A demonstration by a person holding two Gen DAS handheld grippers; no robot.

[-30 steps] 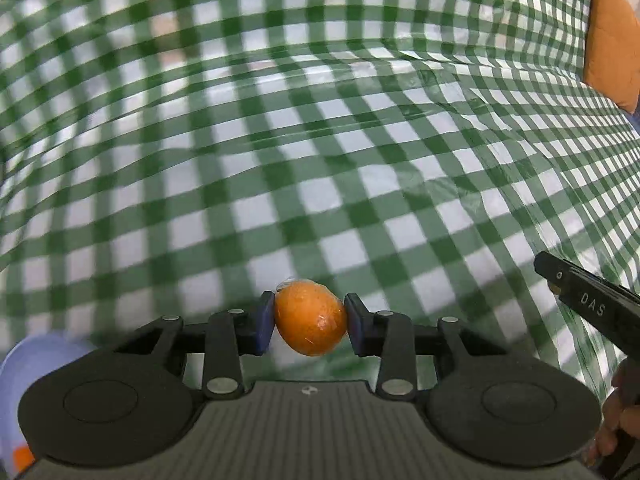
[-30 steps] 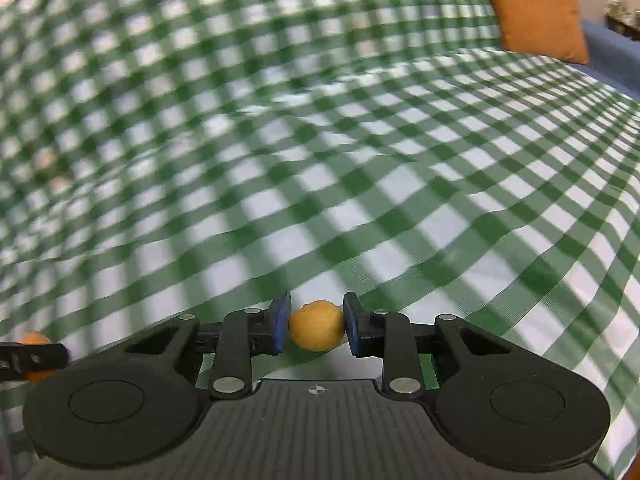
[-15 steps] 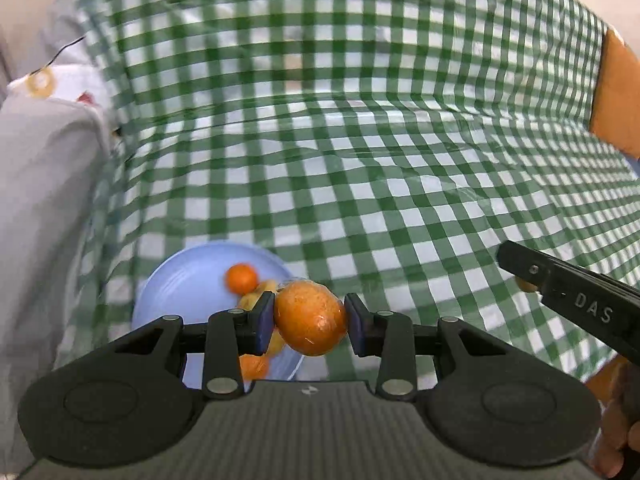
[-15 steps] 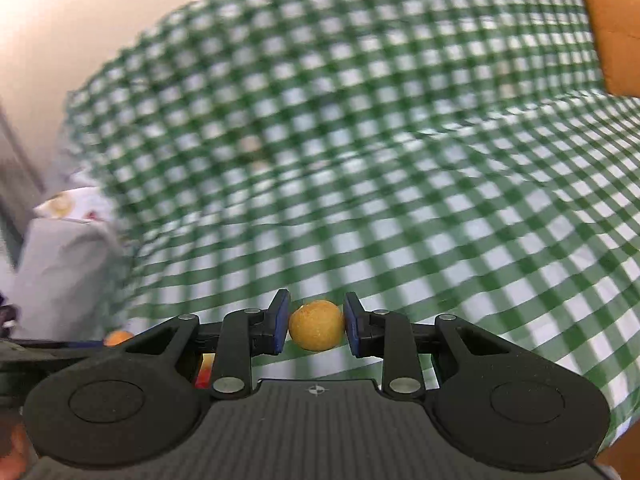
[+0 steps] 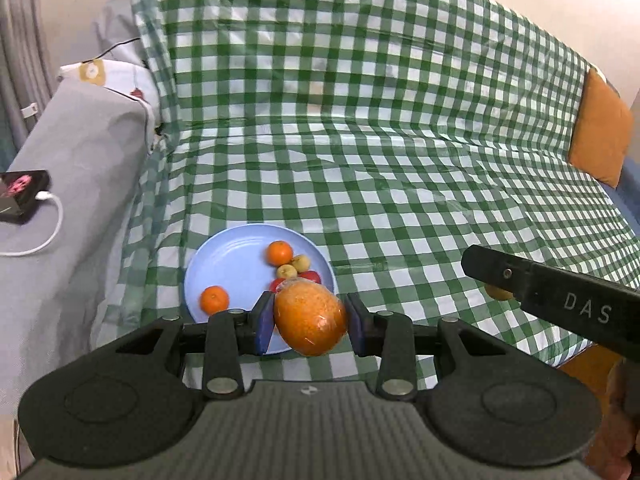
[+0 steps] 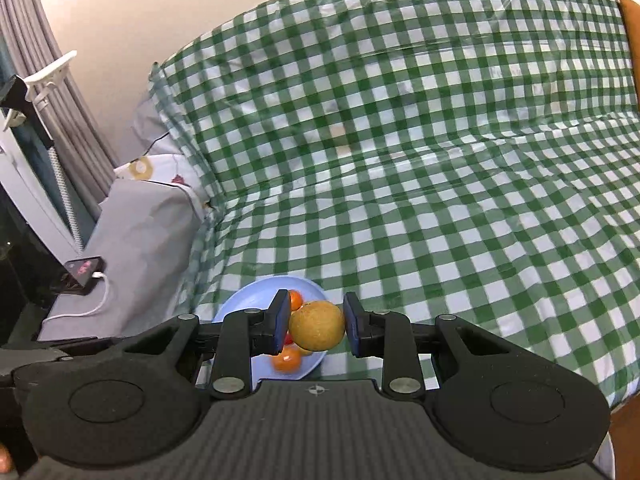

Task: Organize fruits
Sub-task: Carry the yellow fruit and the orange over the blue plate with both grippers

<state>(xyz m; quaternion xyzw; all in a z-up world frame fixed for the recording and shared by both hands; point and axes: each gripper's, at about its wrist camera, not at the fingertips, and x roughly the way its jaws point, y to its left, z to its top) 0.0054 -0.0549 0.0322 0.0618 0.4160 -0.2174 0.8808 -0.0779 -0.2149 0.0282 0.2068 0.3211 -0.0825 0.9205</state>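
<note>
Left gripper (image 5: 310,322): clenched on wrapped orange (image 5: 310,322), above blue plate (image 5: 224,264)
Right gripper (image 6: 317,326): grasping yellow fruit (image 6: 317,326), above plate
Risk: dropped fruit may scatter plated fruit; roll off

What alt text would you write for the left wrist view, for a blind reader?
The left gripper is shut on a wrapped orange fruit above a blue plate holding small fruits, on a green checked cloth. The right gripper's finger enters from the right.

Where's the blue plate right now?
The blue plate sits near the left front edge of the green checked cloth, beside the grey armrest; in both wrist views it lies just beyond the jaws.
</note>
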